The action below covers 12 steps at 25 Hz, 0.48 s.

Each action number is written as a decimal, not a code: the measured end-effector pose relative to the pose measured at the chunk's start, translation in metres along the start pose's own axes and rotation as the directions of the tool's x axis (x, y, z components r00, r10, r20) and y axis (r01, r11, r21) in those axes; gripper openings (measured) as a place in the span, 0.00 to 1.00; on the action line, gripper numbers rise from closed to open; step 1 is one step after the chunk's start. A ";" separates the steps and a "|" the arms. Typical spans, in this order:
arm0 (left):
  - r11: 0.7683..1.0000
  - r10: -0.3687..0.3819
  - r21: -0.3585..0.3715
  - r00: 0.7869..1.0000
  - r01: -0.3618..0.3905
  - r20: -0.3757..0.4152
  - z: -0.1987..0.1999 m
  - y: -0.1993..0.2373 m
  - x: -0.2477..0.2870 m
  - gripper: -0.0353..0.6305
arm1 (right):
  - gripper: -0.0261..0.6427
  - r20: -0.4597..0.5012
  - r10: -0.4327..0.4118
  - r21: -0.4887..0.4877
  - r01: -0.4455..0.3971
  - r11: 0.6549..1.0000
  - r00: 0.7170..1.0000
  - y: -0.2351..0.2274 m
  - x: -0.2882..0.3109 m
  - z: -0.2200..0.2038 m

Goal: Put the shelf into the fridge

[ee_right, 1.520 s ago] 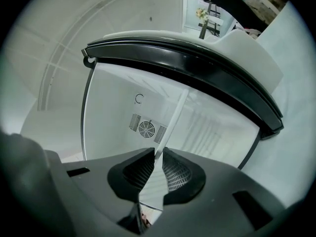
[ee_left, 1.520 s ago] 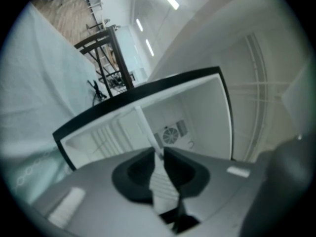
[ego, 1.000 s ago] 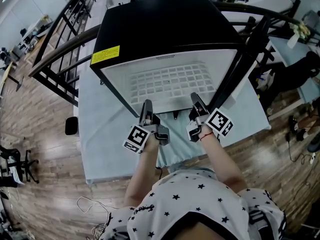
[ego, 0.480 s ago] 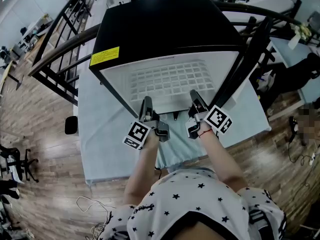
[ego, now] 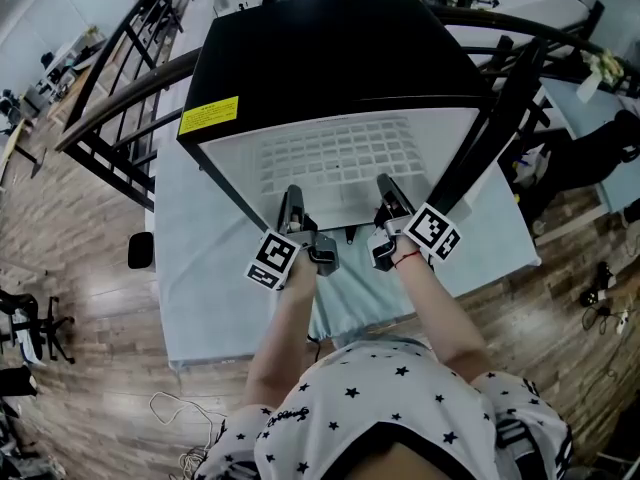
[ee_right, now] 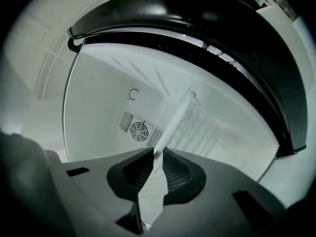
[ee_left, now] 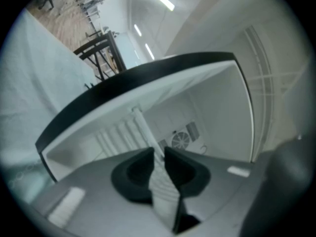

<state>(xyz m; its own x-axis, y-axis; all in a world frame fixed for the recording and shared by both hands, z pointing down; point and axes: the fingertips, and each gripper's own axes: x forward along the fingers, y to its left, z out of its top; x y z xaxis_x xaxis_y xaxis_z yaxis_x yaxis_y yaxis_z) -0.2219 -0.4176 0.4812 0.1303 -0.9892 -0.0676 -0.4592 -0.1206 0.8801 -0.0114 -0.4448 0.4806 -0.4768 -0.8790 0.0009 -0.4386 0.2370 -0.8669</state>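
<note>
A white grid shelf [ego: 335,158] lies level inside the open black mini fridge [ego: 320,53], most of it past the front opening. My left gripper [ego: 291,202] is shut on the shelf's front edge at its left side. My right gripper [ego: 386,188] is shut on the same edge at its right side. In the left gripper view the shelf's edge [ee_left: 148,137] runs between the black pads [ee_left: 133,174]. The right gripper view shows the shelf's edge [ee_right: 175,120] clamped in the same way, with the fridge's back wall and a round fan vent [ee_right: 139,130] beyond.
The fridge stands on a table with a pale blue cloth [ego: 215,278]. Its open door [ego: 505,108] swings out at the right. Black railings [ego: 120,78] run behind and to the left. Wooden floor [ego: 70,298] surrounds the table, and a person's body fills the bottom of the head view.
Both grippers have moved a little forward, and the shelf has slid deeper into the fridge.
</note>
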 end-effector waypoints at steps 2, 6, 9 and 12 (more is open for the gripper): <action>1.000 0.003 0.001 1.000 -0.003 0.001 0.002 0.000 0.005 0.15 | 0.09 0.001 0.000 0.000 0.000 1.000 1.000 0.000 0.005 0.002; 1.000 0.005 0.011 1.000 -0.005 0.003 0.004 0.000 0.009 0.15 | 0.10 0.004 0.000 0.005 0.000 1.000 1.000 0.001 0.010 0.004; 1.000 0.007 0.016 1.000 -0.007 0.002 0.005 0.000 0.010 0.16 | 0.10 -0.001 0.002 0.006 -0.002 1.000 1.000 0.002 0.011 0.004; 0.999 0.019 0.038 1.000 -0.018 -0.013 0.005 0.000 0.009 0.16 | 0.10 -0.023 0.009 0.021 -0.008 1.000 1.000 0.002 0.012 0.003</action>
<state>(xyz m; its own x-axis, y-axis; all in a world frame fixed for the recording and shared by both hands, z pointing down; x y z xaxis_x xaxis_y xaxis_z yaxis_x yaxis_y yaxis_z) -0.2253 -0.4269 0.4784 0.1329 -0.9901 -0.0451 -0.4946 -0.1057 0.8627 -0.0155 -0.4562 0.4772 -0.4978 -0.8673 0.0045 -0.4187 0.2357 -0.8770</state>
